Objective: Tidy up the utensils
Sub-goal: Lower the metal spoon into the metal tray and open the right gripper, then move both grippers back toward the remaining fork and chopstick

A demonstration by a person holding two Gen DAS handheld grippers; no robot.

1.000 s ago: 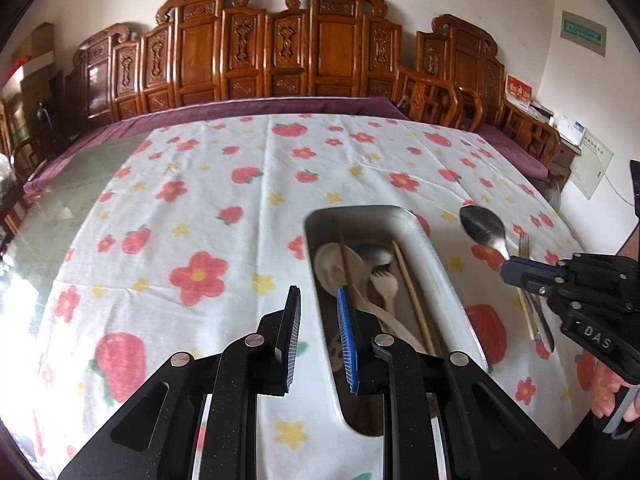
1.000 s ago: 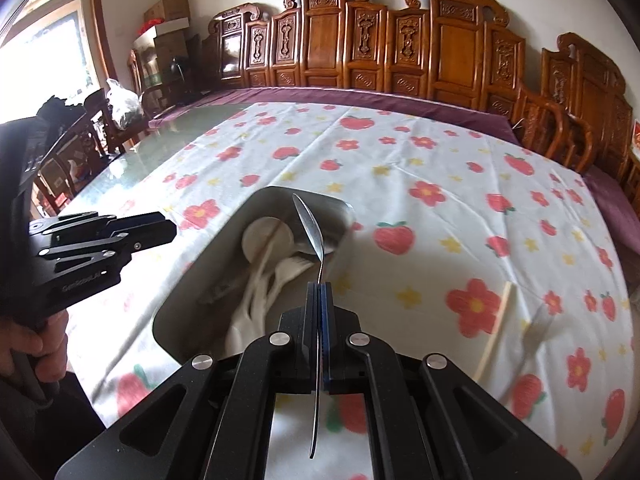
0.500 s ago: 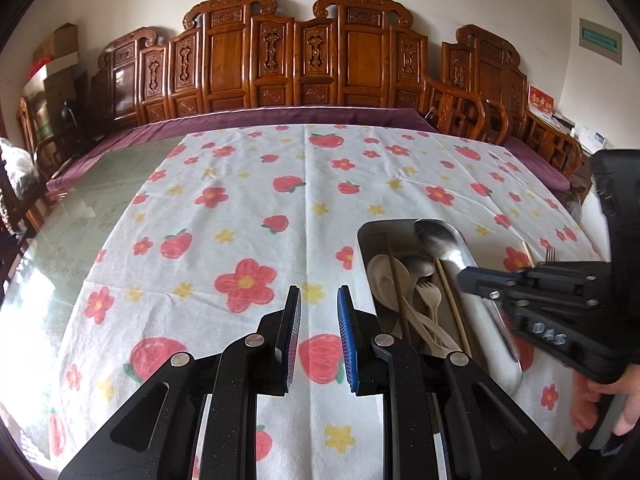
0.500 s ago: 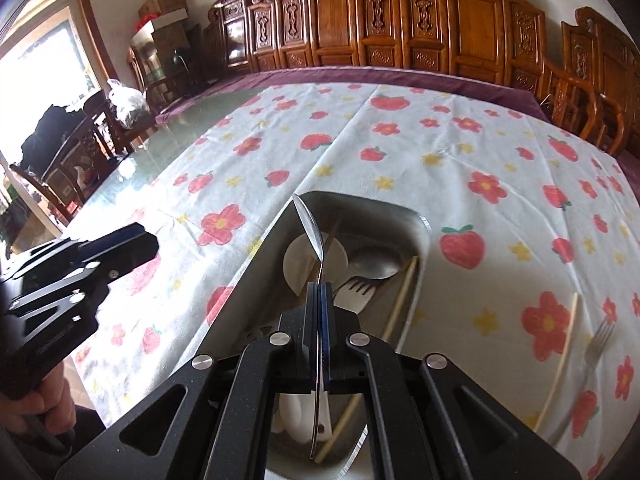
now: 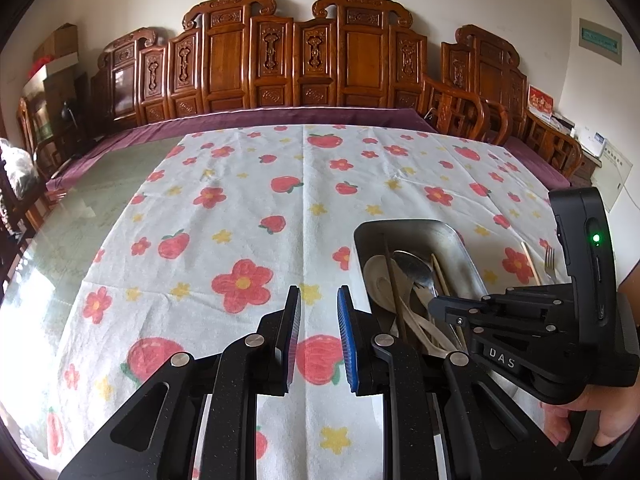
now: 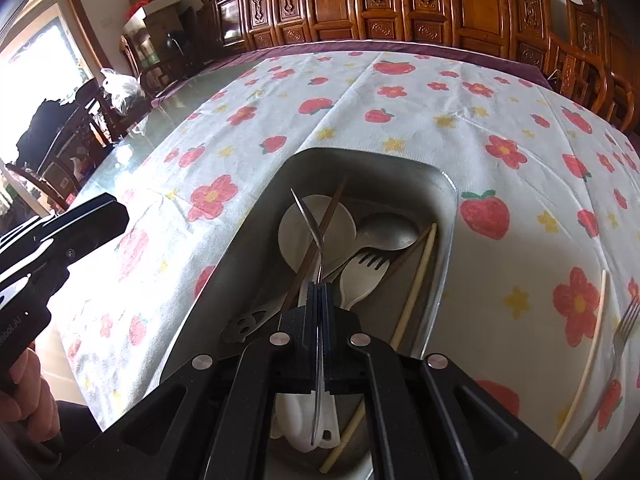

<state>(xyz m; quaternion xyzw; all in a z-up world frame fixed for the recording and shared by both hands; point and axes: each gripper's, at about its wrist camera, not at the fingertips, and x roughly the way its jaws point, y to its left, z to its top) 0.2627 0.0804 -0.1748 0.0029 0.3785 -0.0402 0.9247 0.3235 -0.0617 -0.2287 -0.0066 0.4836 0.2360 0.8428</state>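
A steel tray (image 6: 446, 200) (image 5: 452, 232) on the flowered cloth holds a white spoon (image 6: 340, 216), a white fork (image 6: 362, 276), a metal spoon (image 6: 386, 230) and chopsticks (image 6: 418, 280). My right gripper (image 6: 319, 292) is shut on a metal spoon (image 6: 310, 220), held edge-on low over the tray. It also shows in the left wrist view (image 5: 440, 306) over the tray. My left gripper (image 5: 318, 336) is open and empty above the cloth, left of the tray.
A metal fork (image 6: 622, 332) (image 5: 550, 258) and a pale chopstick (image 6: 588, 344) (image 5: 530, 256) lie on the cloth right of the tray. Carved wooden chairs (image 5: 352, 56) line the table's far side. Bare glass tabletop (image 5: 60, 220) shows at the left.
My right gripper has carried the metal spoon left and down, from beside the tray to low inside it. My left gripper has drawn away to the left of the tray.
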